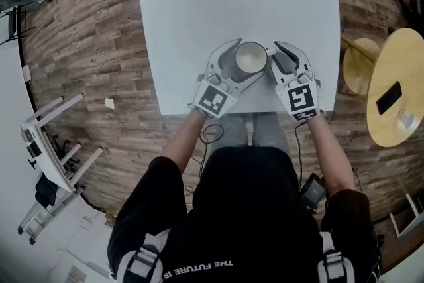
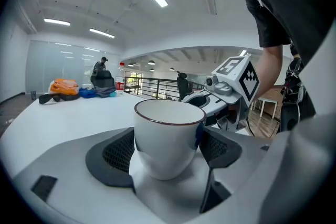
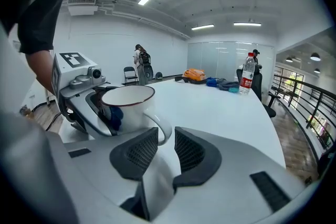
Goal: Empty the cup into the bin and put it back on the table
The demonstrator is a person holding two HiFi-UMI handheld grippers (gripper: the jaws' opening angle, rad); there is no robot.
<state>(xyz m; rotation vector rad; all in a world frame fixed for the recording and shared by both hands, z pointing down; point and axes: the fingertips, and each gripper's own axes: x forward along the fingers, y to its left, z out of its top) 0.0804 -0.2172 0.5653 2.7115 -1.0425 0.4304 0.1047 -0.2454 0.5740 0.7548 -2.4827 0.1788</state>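
Cup (image 1: 250, 57), white and rounded, thin dark rim, upright

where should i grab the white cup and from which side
I'd grip the cup by its round body, just under the rim, coming from the left: it stands upright, widens toward the rim, and its handle points right, leaving the left side clear.
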